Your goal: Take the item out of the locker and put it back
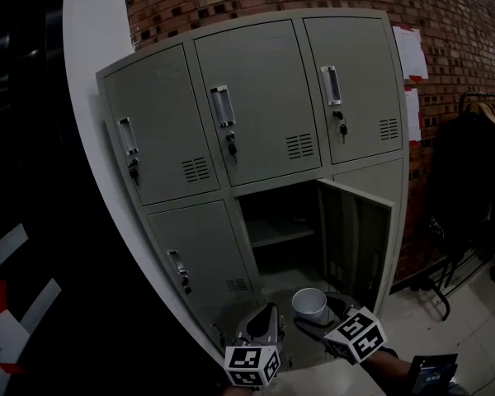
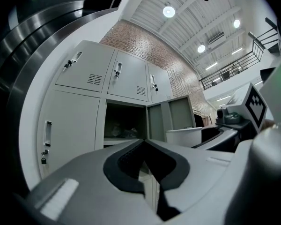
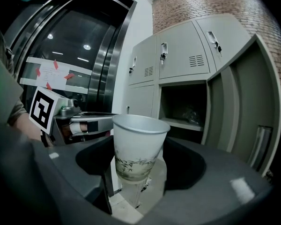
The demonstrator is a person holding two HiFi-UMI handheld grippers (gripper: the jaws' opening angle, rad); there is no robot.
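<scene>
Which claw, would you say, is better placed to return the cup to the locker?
Right: the right claw grips the cup, facing the open compartment; the left claw is shut and empty.

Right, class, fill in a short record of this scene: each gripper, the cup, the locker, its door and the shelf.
right gripper: shut on cup, holding it upright
cup: white paper, outside the locker, facing the open compartment
left gripper: shut, empty
locker: grey metal, against a brick wall
door: lower middle one, swung open to the right
shelf: inside the open compartment; something crumpled on it, unclear what
</scene>
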